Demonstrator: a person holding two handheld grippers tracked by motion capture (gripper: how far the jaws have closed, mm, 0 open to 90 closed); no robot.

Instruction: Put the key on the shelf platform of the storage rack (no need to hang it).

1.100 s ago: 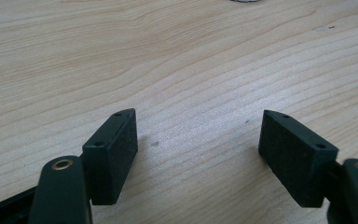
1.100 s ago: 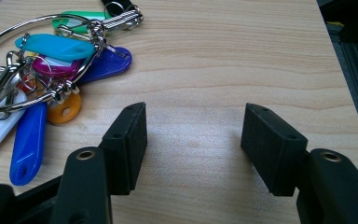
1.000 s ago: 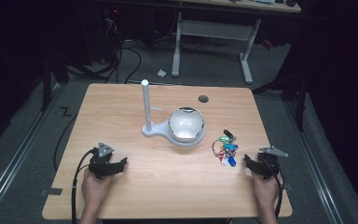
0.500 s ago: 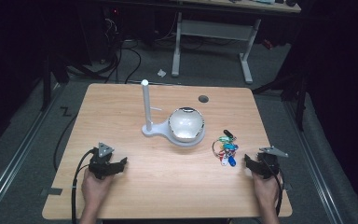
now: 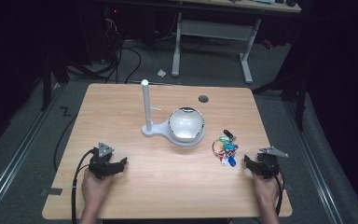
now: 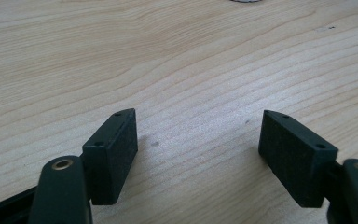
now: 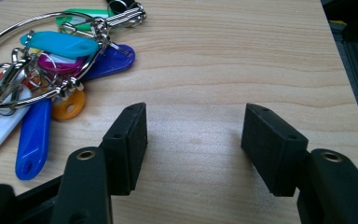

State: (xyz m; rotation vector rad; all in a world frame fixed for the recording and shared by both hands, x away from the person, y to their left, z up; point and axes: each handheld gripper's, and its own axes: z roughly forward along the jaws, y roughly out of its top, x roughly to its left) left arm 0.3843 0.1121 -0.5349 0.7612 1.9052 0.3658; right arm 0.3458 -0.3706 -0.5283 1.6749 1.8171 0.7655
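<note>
A bunch of coloured key tags on metal rings (image 5: 225, 148) lies on the wooden table (image 5: 121, 107), right of centre. In the right gripper view the key tags (image 7: 56, 60) sit just left of and beyond my right gripper (image 7: 193, 140), whose jaws stand apart over bare wood. The right gripper (image 5: 259, 164) rests near the table's front right, held by a hand. My left gripper (image 5: 109, 164) rests at the front left, open, with only wood grain between its jaws (image 6: 198, 144). A white stand with an upright post (image 5: 146, 105) and a round bowl (image 5: 186, 125) stands mid-table.
A dark round grommet hole (image 5: 203, 99) sits near the table's far edge. Cables trail from both grippers over the front edge. Behind the table are a desk frame (image 5: 214, 32) and floor cables in the dark.
</note>
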